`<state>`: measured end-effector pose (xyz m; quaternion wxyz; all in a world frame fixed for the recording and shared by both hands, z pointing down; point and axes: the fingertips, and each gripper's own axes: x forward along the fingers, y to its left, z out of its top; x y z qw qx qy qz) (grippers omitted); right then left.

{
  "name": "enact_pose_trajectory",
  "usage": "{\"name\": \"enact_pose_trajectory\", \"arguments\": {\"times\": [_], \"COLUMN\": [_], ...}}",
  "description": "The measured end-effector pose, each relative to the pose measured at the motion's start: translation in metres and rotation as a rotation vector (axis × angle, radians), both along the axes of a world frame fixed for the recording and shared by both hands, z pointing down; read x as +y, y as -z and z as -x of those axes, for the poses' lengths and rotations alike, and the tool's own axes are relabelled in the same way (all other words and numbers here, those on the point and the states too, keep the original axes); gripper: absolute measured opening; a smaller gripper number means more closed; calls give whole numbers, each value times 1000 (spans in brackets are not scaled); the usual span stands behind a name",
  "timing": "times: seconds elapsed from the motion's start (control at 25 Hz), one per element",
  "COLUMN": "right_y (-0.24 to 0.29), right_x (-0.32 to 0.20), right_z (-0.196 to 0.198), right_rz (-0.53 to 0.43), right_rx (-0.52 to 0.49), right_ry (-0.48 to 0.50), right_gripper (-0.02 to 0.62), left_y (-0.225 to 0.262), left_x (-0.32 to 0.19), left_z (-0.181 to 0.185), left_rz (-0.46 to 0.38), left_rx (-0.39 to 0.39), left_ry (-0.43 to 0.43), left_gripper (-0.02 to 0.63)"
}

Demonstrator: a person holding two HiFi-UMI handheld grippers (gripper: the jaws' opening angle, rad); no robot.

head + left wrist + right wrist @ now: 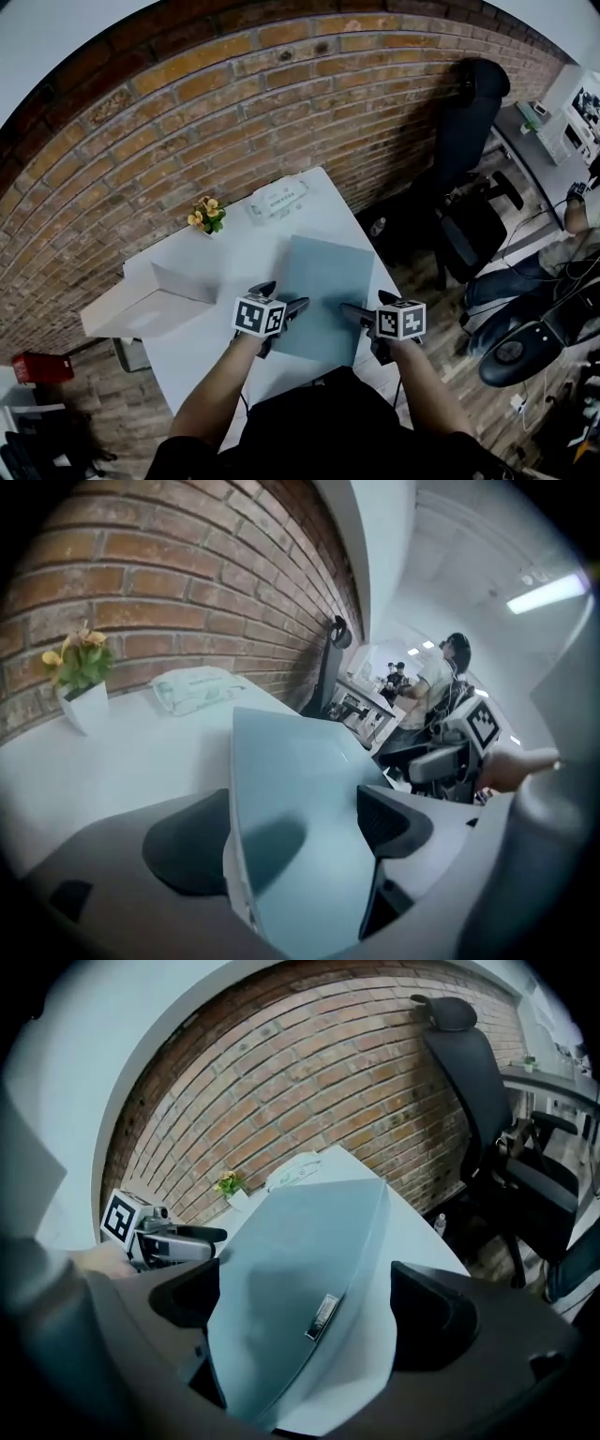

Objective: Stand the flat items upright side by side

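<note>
Blue-grey flat item on desk's near right part; flat or slightly tipped, can't tell. Straddled at near corners by left gripper & right gripper, jaws wide apart, nothing clamped. Step, prob.: taking hold. Next: close both, tip upright w/o slip.

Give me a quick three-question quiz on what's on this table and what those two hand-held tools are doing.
1. True or false: the blue folder lies flat on the white table.
2. Where is the flower pot? A) on the folder B) near the table's far edge C) on the floor
3. Fill in: the left gripper and the right gripper both have their jaws ___ at the folder's near edge.
Key: 1 true; 2 B; 3 open.
</note>
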<state>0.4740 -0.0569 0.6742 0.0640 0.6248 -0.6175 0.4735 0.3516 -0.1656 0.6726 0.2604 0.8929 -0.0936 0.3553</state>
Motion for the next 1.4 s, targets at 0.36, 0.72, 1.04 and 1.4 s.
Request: {"name": "enact_pose_trajectory", "arguments": {"times": [0.36, 0.72, 1.04, 1.4], "right_y": [-30, -55, -59, -60], "right_x": [-17, -24, -22, -23], "right_z": [3, 1, 0, -1], "right_rz": [60, 136, 193, 203], "right_rx": [-73, -104, -22, -11], "right_ry": [45, 34, 69, 76], "right_gripper": [554, 554, 551, 545], "left_y": [-37, -51, -56, -59], "left_x": [-15, -7, -5, -6], "left_z": [-14, -20, -28, -29], "left_rz": [-16, 157, 205, 226], "left_rx": [-126, -101, -122, -126], "left_ry": [-55, -124, -198, -208], "left_gripper": [448, 451, 471, 482]}}
